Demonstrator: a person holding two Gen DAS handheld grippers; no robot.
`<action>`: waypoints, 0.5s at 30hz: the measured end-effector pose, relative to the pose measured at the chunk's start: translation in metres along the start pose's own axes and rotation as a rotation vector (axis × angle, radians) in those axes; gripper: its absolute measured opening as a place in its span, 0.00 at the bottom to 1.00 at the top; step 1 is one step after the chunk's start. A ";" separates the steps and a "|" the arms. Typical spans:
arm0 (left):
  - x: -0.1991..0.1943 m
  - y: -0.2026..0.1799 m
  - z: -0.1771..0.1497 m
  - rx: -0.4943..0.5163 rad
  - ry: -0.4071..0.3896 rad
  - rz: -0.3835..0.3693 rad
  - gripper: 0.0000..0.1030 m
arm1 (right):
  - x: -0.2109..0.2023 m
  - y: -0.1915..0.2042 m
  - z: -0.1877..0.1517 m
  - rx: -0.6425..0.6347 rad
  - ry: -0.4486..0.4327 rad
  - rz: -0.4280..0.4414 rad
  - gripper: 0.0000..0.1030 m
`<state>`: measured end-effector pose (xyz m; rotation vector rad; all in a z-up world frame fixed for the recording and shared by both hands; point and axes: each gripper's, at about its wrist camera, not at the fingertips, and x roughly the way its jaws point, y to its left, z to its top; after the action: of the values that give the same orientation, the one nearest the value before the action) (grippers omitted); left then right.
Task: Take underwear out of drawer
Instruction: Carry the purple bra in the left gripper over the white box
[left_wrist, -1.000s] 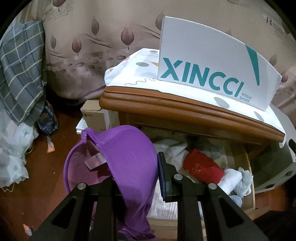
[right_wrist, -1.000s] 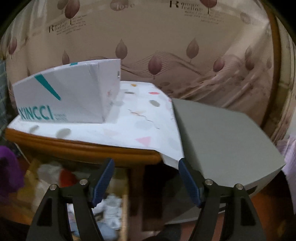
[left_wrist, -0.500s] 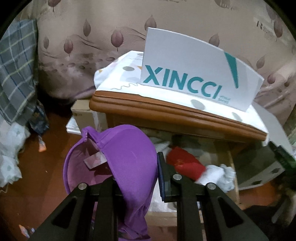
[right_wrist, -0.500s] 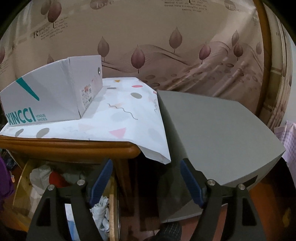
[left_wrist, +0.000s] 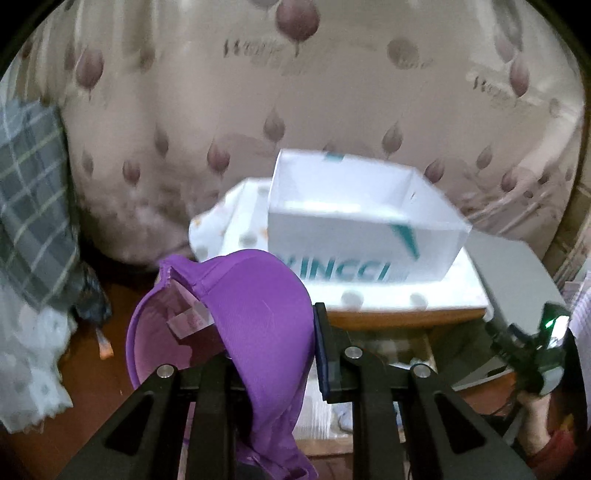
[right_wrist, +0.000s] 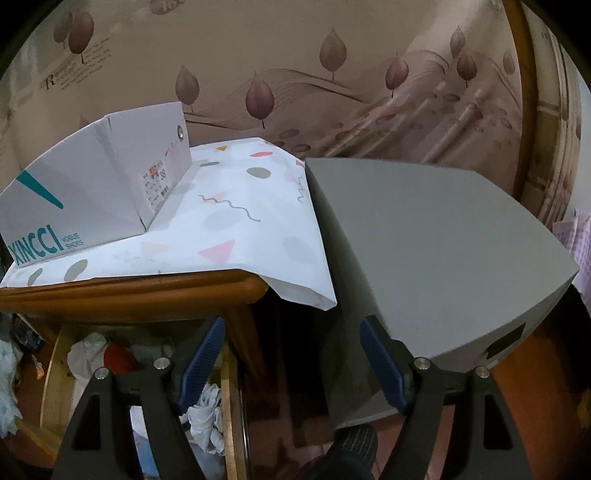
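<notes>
Left gripper (left_wrist: 275, 354), bottom centre of left wrist view, is clamped on a purple bra (left_wrist: 255, 325). Fabric is pinched between the jaws; one cup bulges up above the fingers, centre-left of frame, w/ a pale label showing inside it. Rest of the bra hangs down between the black arms to the bottom edge. It is clear of the drawer, held up in front of the wooden nightstand (left_wrist: 406, 315).

Behind it, mid-frame, a white shoe box (left_wrist: 365, 225) w/ teal lettering sits open-topped on a patterned white cloth (left_wrist: 240, 218) over the nightstand top. View is blurred. Plaid fabric (left_wrist: 33, 206) at left edge. Right gripper shows at lower right here.

Right gripper (right_wrist: 291, 365), bottom centre of right wrist view, has jaws spread wide, blue pads apart, nothing between them. Below at lower left, the open drawer (right_wrist: 231, 402) holds white and red clothes (right_wrist: 114, 350). A grey box (right_wrist: 436, 243) fills the right of frame, just beside the nightstand. Leaf-print curtain (right_wrist: 332, 74) across the top.
</notes>
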<state>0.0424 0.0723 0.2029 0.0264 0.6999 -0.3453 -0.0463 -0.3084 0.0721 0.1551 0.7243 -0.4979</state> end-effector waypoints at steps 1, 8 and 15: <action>-0.006 -0.001 0.011 0.005 -0.013 -0.003 0.17 | 0.000 0.000 0.000 0.005 0.001 -0.002 0.75; -0.030 -0.020 0.089 0.085 -0.126 0.007 0.17 | 0.001 -0.002 0.000 0.013 0.005 -0.002 0.75; -0.009 -0.041 0.163 0.122 -0.179 0.026 0.17 | -0.001 -0.004 0.001 0.018 -0.020 -0.033 0.75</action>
<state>0.1252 0.0134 0.3374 0.1194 0.5006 -0.3604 -0.0480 -0.3115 0.0738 0.1551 0.7037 -0.5370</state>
